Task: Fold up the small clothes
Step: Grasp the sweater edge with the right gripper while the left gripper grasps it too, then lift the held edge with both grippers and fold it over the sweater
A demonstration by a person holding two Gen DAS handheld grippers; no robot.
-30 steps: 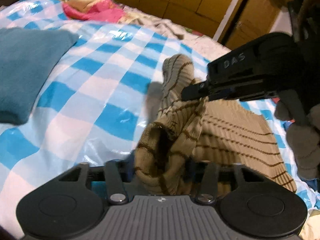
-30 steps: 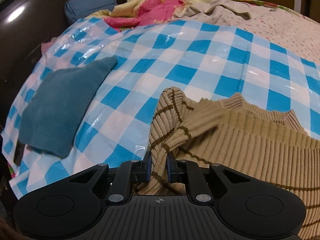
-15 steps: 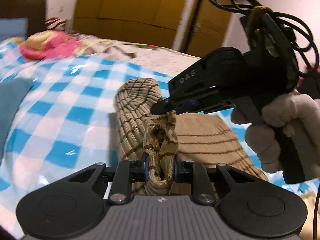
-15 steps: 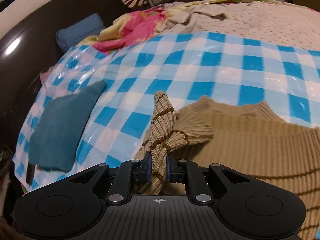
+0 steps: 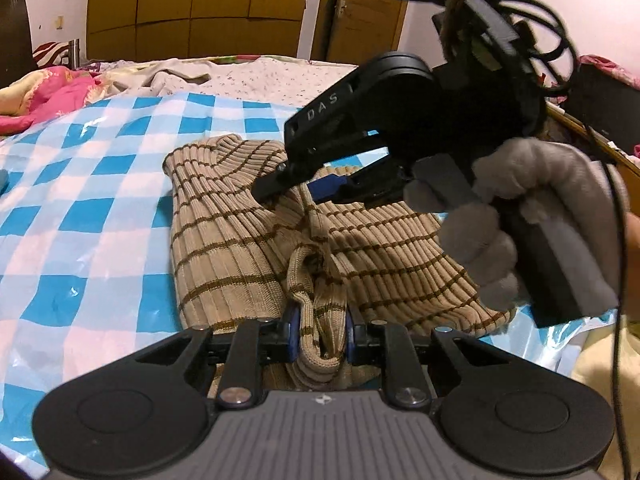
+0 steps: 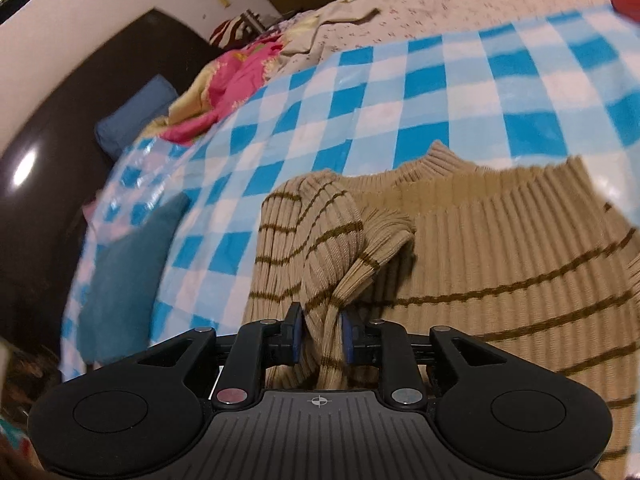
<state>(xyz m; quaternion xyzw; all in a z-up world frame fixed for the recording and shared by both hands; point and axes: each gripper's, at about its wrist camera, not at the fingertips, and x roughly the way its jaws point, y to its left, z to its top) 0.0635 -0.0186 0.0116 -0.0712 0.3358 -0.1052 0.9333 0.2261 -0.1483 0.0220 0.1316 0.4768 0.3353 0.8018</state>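
A small tan ribbed sweater (image 5: 224,240) with thin brown stripes lies on a blue-and-white checked sheet (image 5: 80,216). My left gripper (image 5: 319,338) is shut on the sleeve cuff near the sweater's lower edge. My right gripper (image 6: 322,338) is shut on a fold of the same sleeve, which drapes over the sweater's body (image 6: 500,264). The right gripper also shows in the left wrist view (image 5: 296,190), held in a gloved hand above the sweater's upper part.
A folded teal cloth (image 6: 124,264) lies on the sheet to the left. A pink and yellow blanket (image 6: 232,80) and a blue pillow (image 6: 132,110) lie near the dark headboard (image 6: 48,128). Wooden wardrobe doors (image 5: 192,4) stand beyond the bed.
Both grippers have carried the sleeve rightward over the sweater's body and lowered it. The sleeve now lies folded across the sweater instead of standing up.
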